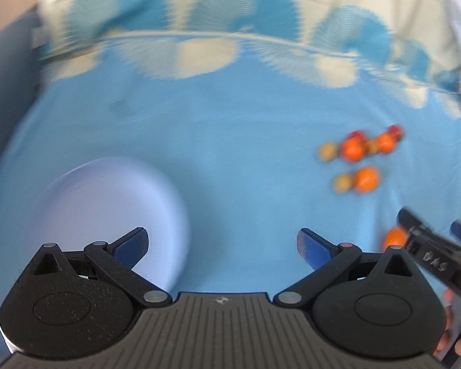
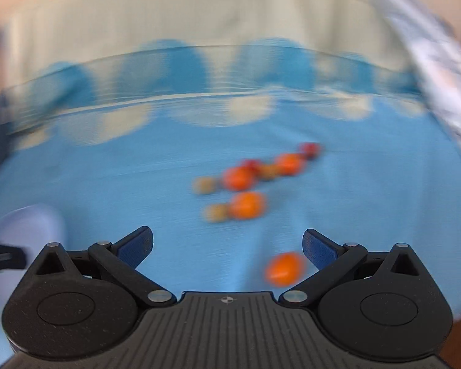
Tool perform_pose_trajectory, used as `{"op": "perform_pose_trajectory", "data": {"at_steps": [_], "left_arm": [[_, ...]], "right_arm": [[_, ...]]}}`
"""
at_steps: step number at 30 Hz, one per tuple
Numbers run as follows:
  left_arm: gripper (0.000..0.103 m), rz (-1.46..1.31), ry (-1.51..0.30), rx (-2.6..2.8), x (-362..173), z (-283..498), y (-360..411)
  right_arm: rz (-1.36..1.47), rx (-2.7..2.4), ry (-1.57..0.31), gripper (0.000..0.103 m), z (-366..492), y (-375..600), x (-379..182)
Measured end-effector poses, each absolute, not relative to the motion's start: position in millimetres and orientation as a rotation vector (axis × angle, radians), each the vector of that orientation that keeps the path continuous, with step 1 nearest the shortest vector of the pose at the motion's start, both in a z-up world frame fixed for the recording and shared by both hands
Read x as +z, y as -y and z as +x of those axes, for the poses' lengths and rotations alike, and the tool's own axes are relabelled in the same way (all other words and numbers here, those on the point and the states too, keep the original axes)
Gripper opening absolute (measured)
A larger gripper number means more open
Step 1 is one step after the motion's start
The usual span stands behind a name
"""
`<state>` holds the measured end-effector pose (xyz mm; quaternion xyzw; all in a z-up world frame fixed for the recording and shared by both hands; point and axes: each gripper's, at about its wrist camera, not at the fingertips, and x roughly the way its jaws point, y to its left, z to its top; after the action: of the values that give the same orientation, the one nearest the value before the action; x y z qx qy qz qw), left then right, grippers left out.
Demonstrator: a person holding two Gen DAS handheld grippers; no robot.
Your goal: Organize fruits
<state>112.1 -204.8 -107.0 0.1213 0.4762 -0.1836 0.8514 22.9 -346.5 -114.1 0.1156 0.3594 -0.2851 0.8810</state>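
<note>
Both views are motion-blurred. A cluster of small fruits (image 1: 361,150) lies on the blue tablecloth: several orange ones, red ones and yellowish ones; it also shows in the right wrist view (image 2: 249,178). One orange fruit (image 2: 284,268) lies apart, close to my right gripper's right finger; it also shows in the left wrist view (image 1: 395,237). A white plate (image 1: 107,215) sits at the left, under my left gripper's left finger. My left gripper (image 1: 222,246) is open and empty. My right gripper (image 2: 227,246) is open and empty; it shows at the right edge of the left wrist view (image 1: 430,246).
The blue tablecloth (image 1: 230,129) has pale scalloped patches along its far edge. A cream wall or curtain stands behind the table. The plate's edge (image 2: 30,224) and a part of the left gripper (image 2: 3,256) show at the left of the right wrist view.
</note>
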Motion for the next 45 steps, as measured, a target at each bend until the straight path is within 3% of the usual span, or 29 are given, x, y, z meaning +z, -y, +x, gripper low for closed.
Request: {"op": "perform_pose_trajectory", "data": {"at_steps": [5, 10, 18, 22, 26, 45], "left_arm": [[0.103, 0.400, -0.909, -0.385, -171, 151, 282], [0.103, 0.392, -0.924, -0.433, -216, 187, 304], [0.103, 0.238, -0.641, -0.474, -234, 168, 286], [0.103, 0.270, -0.721, -0.496, -221, 170, 289], [0.103, 0.256, -0.648, -0.545, -230, 155, 275], [0.103, 0.243, -0.641, -0.543, -232, 149, 272]], "right_arm": [[0.236, -0.677, -0.743, 0.102, 40, 415, -163], [0.301, -0.617, -0.758, 0.102, 69, 454, -211], [0.252, -0.613, -0.670, 0.102, 80, 452, -222], [0.249, -0.615, -0.669, 0.102, 79, 452, -221], [0.250, -0.616, -0.667, 0.102, 77, 451, -222], [0.246, -0.621, -0.664, 0.102, 78, 449, -221]]}}
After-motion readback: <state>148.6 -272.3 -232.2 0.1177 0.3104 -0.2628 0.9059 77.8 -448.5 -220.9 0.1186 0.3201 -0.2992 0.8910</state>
